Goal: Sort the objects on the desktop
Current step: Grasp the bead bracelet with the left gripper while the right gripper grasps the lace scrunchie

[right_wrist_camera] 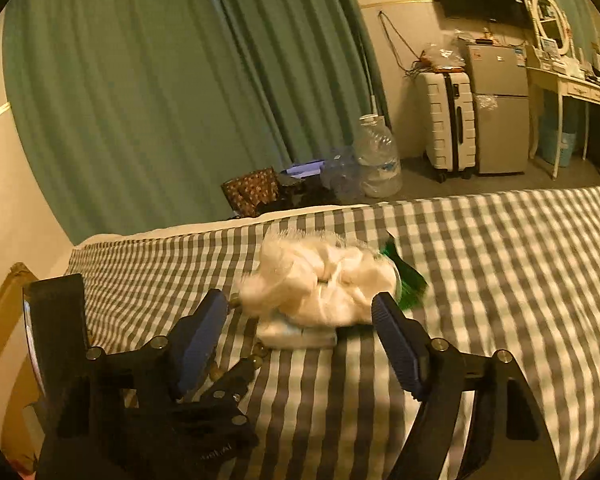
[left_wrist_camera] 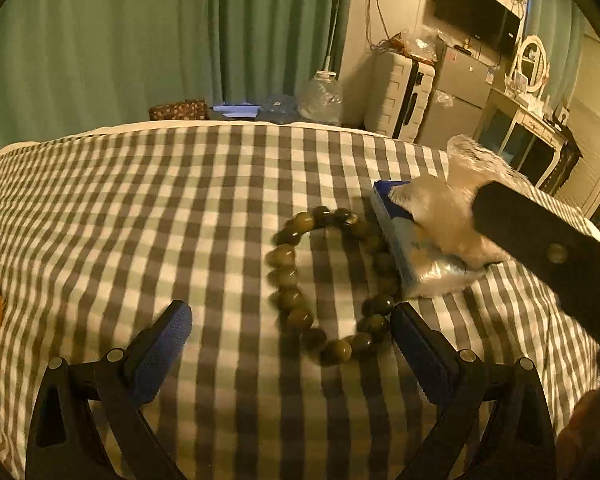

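Bracelet (left_wrist_camera: 332, 284) lies on bed (left_wrist_camera: 140, 208), touching tissue pack (left_wrist_camera: 416, 248). Left gripper (left_wrist_camera: 292, 344) and right gripper (right_wrist_camera: 300, 336) fingers spread, holding nothing.

Grey-and-white checked cloth bed cover (left_wrist_camera: 204, 208): matt, woven. Olive-brown round-bead bracelet (left_wrist_camera: 288, 300): polished, glossy, stone-like. Blue-and-white tissue pack (left_wrist_camera: 412, 252): shiny plastic film. White fluffy bundle in clear wrap (right_wrist_camera: 320, 280): soft, fibrous. Blue gripper pads (left_wrist_camera: 160, 356): textured rubber, matt.

One bead bracelet (left_wrist_camera: 332, 284), one tissue pack (left_wrist_camera: 416, 248), one cotton bag (right_wrist_camera: 320, 280), one suitcase (right_wrist_camera: 448, 120).
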Motion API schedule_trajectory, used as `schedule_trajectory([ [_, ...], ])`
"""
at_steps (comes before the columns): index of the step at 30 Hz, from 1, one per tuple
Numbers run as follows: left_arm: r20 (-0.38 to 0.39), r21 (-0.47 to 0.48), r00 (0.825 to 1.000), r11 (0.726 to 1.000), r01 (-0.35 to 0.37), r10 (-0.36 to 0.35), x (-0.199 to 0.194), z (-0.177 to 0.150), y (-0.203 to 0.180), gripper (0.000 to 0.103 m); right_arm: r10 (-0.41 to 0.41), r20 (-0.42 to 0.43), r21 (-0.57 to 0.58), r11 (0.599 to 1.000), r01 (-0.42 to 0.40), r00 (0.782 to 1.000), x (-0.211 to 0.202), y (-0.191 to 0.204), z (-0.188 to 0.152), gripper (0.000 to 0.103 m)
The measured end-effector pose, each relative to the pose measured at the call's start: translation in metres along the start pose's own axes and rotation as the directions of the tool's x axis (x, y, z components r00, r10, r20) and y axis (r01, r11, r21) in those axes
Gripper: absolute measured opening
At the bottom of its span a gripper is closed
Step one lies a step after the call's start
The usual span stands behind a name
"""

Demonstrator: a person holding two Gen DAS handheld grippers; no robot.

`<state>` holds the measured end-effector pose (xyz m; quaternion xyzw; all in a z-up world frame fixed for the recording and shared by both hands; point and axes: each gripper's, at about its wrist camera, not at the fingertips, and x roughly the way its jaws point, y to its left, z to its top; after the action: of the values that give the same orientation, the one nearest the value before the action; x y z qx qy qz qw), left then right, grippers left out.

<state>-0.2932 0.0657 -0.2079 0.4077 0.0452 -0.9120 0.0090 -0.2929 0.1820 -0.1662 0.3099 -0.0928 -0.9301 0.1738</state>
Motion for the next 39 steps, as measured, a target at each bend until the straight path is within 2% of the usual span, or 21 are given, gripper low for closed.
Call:
schedule_trajectory([
  [3, 0.004, 0.024, 1.0, 1.0, 0.01, -0.01, 0.0, 0.0, -0.005, 0.102, -0.009, -0.02, -0.022, 1.0, 0.008, 1.0, 0.016, 0.001, 0.0, 0.068],
  [7, -0.01, 0.038, 1.0, 0.999, 0.011, -0.01, 0.005, 0.006, -0.01, 0.102, -0.042, -0.081, 0.0, 0.999, 0.042, 0.996, 0.029, -0.008, -0.007, 0.019],
  [8, -0.011, 0.038, 1.0, 0.999, 0.012, -0.012, 0.006, 0.01, -0.012, 0.102, -0.045, -0.073, 0.008, 0.999, 0.046, 0.996, 0.026, -0.01, -0.007, 0.016],
  [11, -0.017, 0.039, 0.999, 0.999, 0.032, -0.031, 0.009, 0.017, -0.016, 0.099, -0.067, -0.058, 0.04, 0.997, 0.07, 0.996, 0.011, -0.021, -0.006, 0.014],
  [13, -0.013, 0.063, 0.998, 0.996, 0.064, -0.064, 0.008, 0.019, -0.019, 0.078, -0.091, -0.038, 0.049, 0.994, 0.093, 0.995, -0.003, -0.025, -0.006, 0.014],
  [15, -0.02, 0.105, 0.998, 0.993, 0.058, -0.056, 0.007, 0.02, -0.023, 0.053, -0.104, -0.031, 0.061, 0.993, 0.105, 0.994, -0.013, -0.029, -0.007, 0.014],
  [16, -0.031, 0.111, 0.997, 0.991, 0.071, -0.068, 0.008, 0.024, -0.024, 0.046, -0.109, -0.031, 0.073, 0.991, 0.111, 0.994, -0.021, -0.032, -0.008, 0.014],
  [17, -0.044, 0.105, 0.996, 0.991, 0.082, -0.078, 0.006, 0.025, -0.022, 0.03, -0.113, -0.032, 0.078, 0.99, 0.115, 0.993, -0.026, -0.033, -0.01, 0.014],
  [18, -0.061, 0.092, 0.995, 0.992, 0.085, -0.079, 0.003, 0.025, -0.018, 0.023, -0.116, -0.033, 0.081, 0.99, 0.119, 0.993, -0.031, -0.034, -0.011, 0.014],
  [22, -0.118, 0.069, 0.987, 0.991, 0.118, -0.109, -0.018, 0.018, -0.003, 0.023, -0.145, -0.06, 0.06, 0.987, 0.149, 0.988, -0.049, -0.03, -0.016, 0.014],
  [25, -0.098, 0.084, 0.991, 0.991, 0.101, -0.093, -0.051, 0.009, 0.007, 0.023, -0.119, -0.061, 0.077, 0.989, 0.124, 0.991, -0.064, -0.025, -0.017, 0.014],
  [26, -0.09, 0.068, 0.991, 0.993, 0.101, -0.095, -0.063, 0.006, 0.012, 0.011, -0.116, -0.062, 0.072, 0.99, 0.12, 0.991, -0.072, -0.021, -0.018, 0.014],
  [29, -0.071, 0.037, 0.992, 0.993, 0.109, -0.107, -0.095, 0.001, 0.024, 0.011, -0.1, -0.062, 0.058, 0.993, 0.104, 0.993, -0.099, -0.002, -0.027, 0.014],
  [32, -0.038, 0.084, 0.994, 0.991, 0.103, -0.1, -0.127, -0.008, 0.025, 0.011, -0.086, -0.057, 0.023, 0.996, 0.087, 0.995, -0.123, 0.021, -0.032, 0.014],
  [39, -0.017, 0.074, 0.992, 0.99, 0.123, -0.122, -0.178, -0.038, 0.031, 0.011, -0.054, -0.027, -0.004, 0.999, 0.054, 0.998, -0.166, 0.053, -0.043, 0.014],
])
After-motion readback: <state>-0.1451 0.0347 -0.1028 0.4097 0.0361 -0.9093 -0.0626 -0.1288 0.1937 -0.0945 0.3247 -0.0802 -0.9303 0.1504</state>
